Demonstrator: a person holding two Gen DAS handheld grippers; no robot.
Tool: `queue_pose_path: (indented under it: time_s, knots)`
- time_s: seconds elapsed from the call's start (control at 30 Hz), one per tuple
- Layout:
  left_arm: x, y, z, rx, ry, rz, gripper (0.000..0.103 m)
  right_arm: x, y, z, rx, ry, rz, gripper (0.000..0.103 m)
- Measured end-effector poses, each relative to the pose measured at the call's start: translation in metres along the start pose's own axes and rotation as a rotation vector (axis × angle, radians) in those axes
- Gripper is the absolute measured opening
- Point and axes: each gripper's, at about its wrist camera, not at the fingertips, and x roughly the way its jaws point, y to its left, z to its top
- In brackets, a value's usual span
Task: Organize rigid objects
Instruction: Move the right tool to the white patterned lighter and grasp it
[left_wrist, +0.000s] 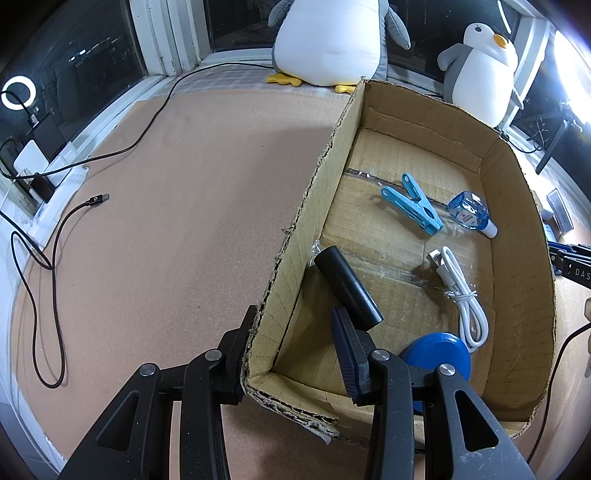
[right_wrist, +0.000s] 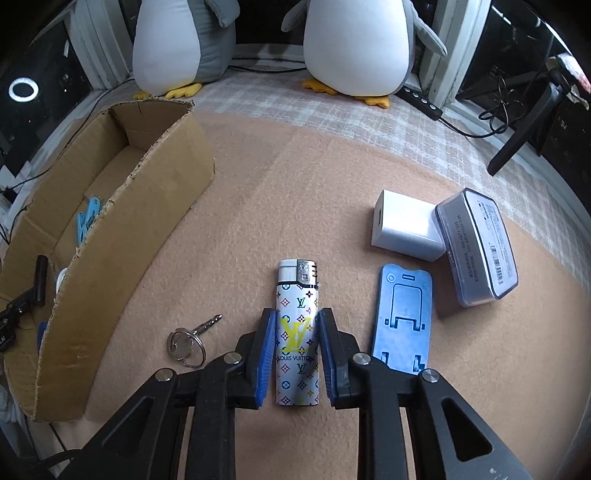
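Item: white patterned cigarette lighter with silver cap (right_wrist: 297, 334), lying flat on the tan felt mat (right_wrist: 332, 177), cap pointing away from the camera, between a steel key on a ring (right_wrist: 190, 341) and a flat blue plastic phone stand (right_wrist: 404, 321).

Handling: right gripper (right_wrist: 296, 349) straddles the lighter's midsection, its blue ribbed pads touching or all but touching both long sides; grasp looks closed on the lighter, not yet lifted. Judgement: keep the pinch centred on the body so it lifts level, then carry it over the torn wall into the open brown cardboard box (right_wrist: 122, 221).

Pose: both grippers point steeply downward. Left gripper (left_wrist: 299, 349) is clenched across the box's near corner wall (left_wrist: 258, 354), one finger outside, one inside, steadying it.

Box contents: black cylinder (left_wrist: 349, 288), light-blue clothes peg (left_wrist: 413, 208), white coiled cable (left_wrist: 463, 295), blue disc (left_wrist: 437, 352).
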Motion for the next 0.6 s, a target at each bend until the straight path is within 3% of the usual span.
queue_pose_path:
  time_s: [0.33, 0.6]
  knots:
    - [0.0, 0.0, 0.0, -0.002, 0.0, -0.002, 0.042, -0.033, 0.003, -0.003, 0.076, -0.08, 0.039, 0.021]
    - [-0.001, -0.003, 0.0, 0.002, -0.002, 0.0, 0.042, -0.078, 0.055, 0.014, -0.002, -0.178, 0.133, 0.021]
